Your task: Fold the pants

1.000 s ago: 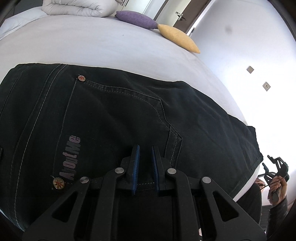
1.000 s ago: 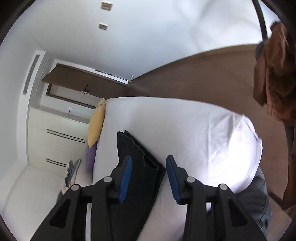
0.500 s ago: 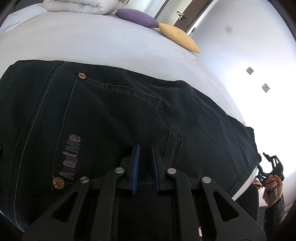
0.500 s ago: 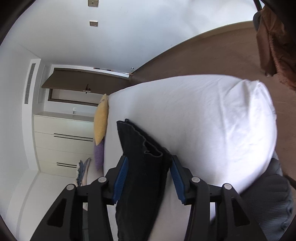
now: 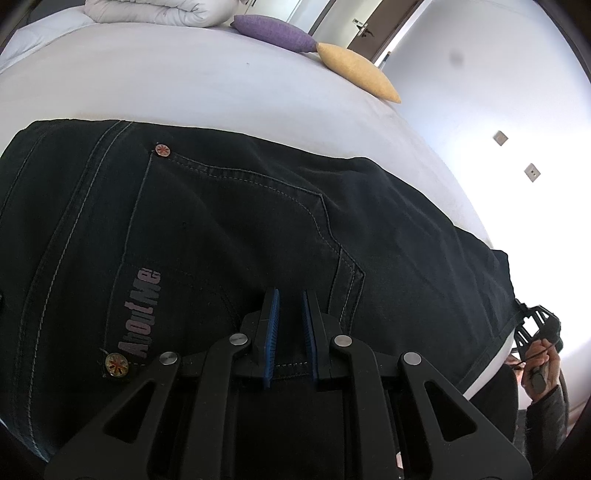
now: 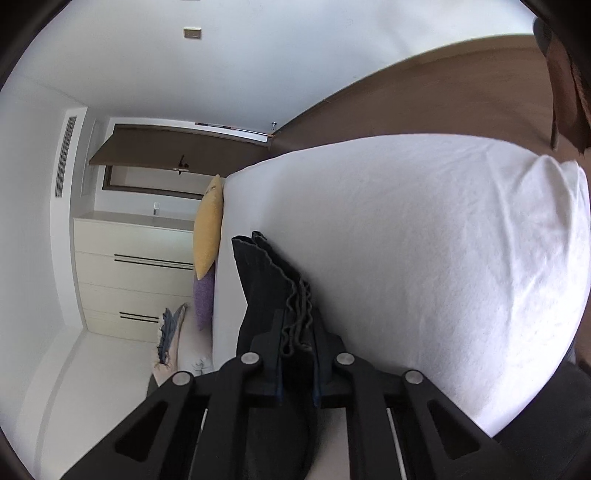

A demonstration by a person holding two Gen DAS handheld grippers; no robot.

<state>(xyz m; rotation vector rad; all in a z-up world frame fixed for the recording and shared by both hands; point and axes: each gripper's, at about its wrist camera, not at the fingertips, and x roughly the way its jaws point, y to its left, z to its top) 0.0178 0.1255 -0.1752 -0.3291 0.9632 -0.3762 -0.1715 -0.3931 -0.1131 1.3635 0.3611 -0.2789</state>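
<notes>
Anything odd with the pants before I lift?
Nothing stands out. The pants lie flat on the bed; the left gripper pinches the waist edge, the right gripper the stacked hems.

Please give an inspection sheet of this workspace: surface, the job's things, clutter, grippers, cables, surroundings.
Surface: white bed sheet, smooth.
Job's things: black denim pants lying flat on the bed, back pocket up, legs folded together; hem edges stacked.
Clutter: purple cushion, yellow cushion and folded white duvet at the far end, apart from the pants.
Grippers: left gripper with jaws shut on the waistband; right gripper with jaws shut on the hem end.
Cables: nothing seen.
Surroundings: white walls, cream drawer cabinet, brown floor.
</notes>
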